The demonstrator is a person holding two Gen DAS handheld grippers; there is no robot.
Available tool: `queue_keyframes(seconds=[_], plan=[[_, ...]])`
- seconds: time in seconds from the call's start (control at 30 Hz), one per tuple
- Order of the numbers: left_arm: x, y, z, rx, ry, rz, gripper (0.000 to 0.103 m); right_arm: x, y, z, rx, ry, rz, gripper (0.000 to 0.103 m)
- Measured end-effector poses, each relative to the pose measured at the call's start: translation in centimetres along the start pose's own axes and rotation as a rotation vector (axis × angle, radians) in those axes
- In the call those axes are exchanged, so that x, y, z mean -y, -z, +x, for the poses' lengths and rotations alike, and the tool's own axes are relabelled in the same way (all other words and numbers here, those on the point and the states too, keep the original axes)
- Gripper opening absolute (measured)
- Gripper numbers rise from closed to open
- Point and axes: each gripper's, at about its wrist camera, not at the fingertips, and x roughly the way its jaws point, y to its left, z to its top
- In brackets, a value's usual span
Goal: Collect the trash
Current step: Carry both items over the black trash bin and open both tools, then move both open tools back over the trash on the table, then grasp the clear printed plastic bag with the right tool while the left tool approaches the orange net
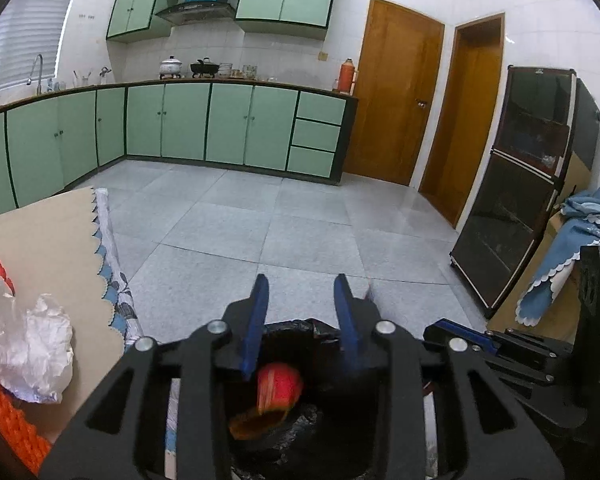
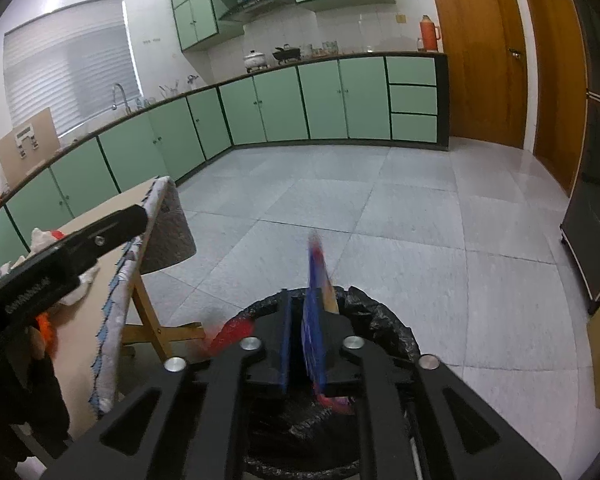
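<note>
Here, grey floor tiles (image 1: 308,216) run to green cabinets (image 1: 228,120). The left gripper (image 1: 302,312) hangs spread and empty over the black-lined bin (image 2: 384,320), a red scrap (image 1: 279,388) below it. The right gripper (image 2: 302,336) pinches a blue wrapper (image 2: 316,276). White paper (image 1: 24,344) lies on the table (image 1: 40,232).

My left tool's body hides most of the bin (image 1: 300,330), and a red object (image 1: 280,386) below it blurs. On the right view, the flat wrapper (image 2: 318,280) my right tool (image 2: 302,320) pinches is smeared; I can't read it. The bench (image 1: 36,240) is cut off at the left edge.
</note>
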Motion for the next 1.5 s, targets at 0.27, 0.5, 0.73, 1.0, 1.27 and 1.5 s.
queue_keyframes(seconds=[0.27,0.5,0.73,1.0,1.27,1.5], plan=[[-1.1,-0.8,-2.9,0.026,-0.050,0.008,0.053,-0.6,-0.4,-1.3,0.040,0.011,0.004,0.054],[-3.8,-0.3,-9.8,0.073,-0.162,0.008,0.062,-4.7,-1.3,-4.0,0.118,-0.048,-0.040,0.070],[-9.5,1.1,-17.4,0.137,-0.372,-0.062,0.062,-11.9,-0.6,-4.8,0.150,-0.207,-0.118,0.070],[-15.0,3.9,-22.7,0.114,-0.590,-0.102,0.062,-20.0,1.7,-3.6,0.103,-0.404,-0.234,0.070],[-18.3,6.8,-24.8,0.076,-0.668,-0.159,0.062,-25.2,3.9,-2.6,0.060,-0.512,-0.314,0.065],[-18.7,7.6,-25.5,0.078,-0.698,-0.163,0.062,-27.2,3.9,-0.8,0.014,-0.560,-0.330,0.058]])
